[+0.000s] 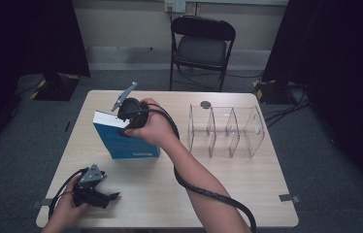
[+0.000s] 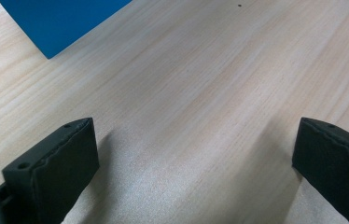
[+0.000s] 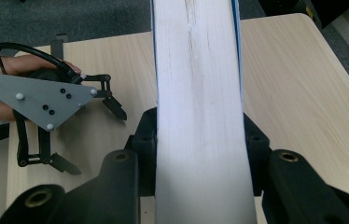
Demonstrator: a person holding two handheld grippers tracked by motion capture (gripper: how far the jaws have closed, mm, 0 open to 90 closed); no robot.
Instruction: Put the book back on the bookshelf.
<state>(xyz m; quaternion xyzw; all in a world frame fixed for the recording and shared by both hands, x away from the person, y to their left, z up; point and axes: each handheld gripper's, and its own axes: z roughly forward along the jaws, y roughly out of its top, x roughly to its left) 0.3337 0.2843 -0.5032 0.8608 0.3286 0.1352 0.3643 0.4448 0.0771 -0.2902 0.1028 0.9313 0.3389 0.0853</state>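
Note:
A blue book stands upright on the wooden table, left of its middle. My right gripper comes down on the book's top edge. In the right gripper view the white page edge runs between the two black jaws, which press on both covers. My left gripper lies low near the table's front left corner, held in a hand. Its jaws stand wide apart over bare wood with nothing between them. A corner of the blue book lies beyond them. The left gripper is also seen past the book.
A clear acrylic organizer with several upright dividers stands at the right of the table. A small dark round object lies just behind it. A black folding chair stands beyond the far edge.

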